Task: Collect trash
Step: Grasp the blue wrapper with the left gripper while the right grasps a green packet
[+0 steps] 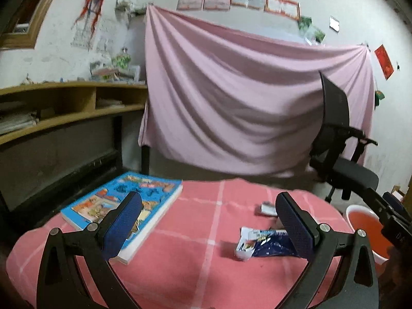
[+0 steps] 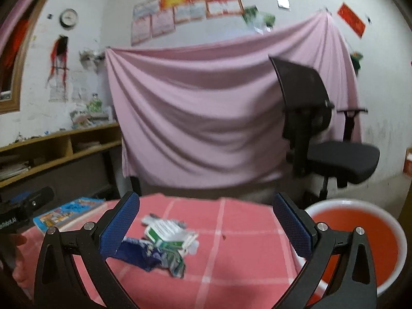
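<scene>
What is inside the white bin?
The bin shows only its orange-red lining, no trash visible. Its lower part is hidden behind the right gripper.

Home room: desk chair [image 2: 322, 134], wall certificates [image 2: 190, 13]

Little lettering can be read here.
In the right wrist view, the left hand-held gripper [image 2: 25, 209] at the left edge carries white letters that look like "RobotAI", partly cut off. Print on the book, wrappers and wall certificates is too blurred.
</scene>
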Available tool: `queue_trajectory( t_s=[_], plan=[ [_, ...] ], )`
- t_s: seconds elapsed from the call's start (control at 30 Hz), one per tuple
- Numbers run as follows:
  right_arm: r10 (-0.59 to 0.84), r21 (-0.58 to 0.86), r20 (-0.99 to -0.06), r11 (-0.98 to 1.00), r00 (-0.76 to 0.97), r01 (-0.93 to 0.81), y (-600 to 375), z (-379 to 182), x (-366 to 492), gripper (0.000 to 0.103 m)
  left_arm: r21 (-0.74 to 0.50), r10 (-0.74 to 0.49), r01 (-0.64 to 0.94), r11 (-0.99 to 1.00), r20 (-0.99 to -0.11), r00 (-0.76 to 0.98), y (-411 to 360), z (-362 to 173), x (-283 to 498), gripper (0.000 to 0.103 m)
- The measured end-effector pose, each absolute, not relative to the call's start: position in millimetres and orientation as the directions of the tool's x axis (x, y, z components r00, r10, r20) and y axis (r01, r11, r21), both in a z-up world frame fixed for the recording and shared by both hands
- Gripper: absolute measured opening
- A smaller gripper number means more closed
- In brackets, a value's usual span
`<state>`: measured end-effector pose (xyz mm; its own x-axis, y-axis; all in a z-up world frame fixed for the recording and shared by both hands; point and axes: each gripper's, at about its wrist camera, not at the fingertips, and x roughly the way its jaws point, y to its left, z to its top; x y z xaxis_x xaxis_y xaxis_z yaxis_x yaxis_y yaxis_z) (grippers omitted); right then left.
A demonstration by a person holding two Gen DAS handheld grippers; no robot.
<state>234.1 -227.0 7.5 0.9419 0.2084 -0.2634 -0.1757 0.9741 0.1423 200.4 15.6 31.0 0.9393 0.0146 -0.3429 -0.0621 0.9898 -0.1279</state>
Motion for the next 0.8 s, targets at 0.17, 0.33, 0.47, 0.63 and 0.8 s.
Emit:
queue_trajectory(
  t_s=[0.17,0.33,0.47,0.63,0.8],
  plan=[
    [0.231,0.149,-0.397,0.971,0.888,-0.186,-219,-4,245,0.086,-0.15,-0.025,-0.042,0.988,-0.422,0.906,16,21,212,0.102],
    [0.245,0.143,-0.429,0.969,0.869,-0.203,-213,-7,239,0.072,-0.181,-0.079,-0.016,0.983,-0.501,0.862,15,11,218,0.101],
    [0.265,0.16,-0.488,0.964,0.832,-0.213,-213,-13,245,0.058,-0.209,-0.123,0.004,0.978,-0.559,0.82,13,3,229,0.096],
    [0.266,0.186,-0.556,0.963,0.787,-0.195,-217,-21,252,0.056,-0.238,-0.191,0.048,0.97,-0.629,0.754,6,-8,243,0.067],
    [0.271,0.181,-0.585,0.962,0.764,-0.203,-216,-25,256,0.049,-0.312,-0.254,0.049,0.949,-0.663,0.704,8,-18,251,0.05]
  ],
)
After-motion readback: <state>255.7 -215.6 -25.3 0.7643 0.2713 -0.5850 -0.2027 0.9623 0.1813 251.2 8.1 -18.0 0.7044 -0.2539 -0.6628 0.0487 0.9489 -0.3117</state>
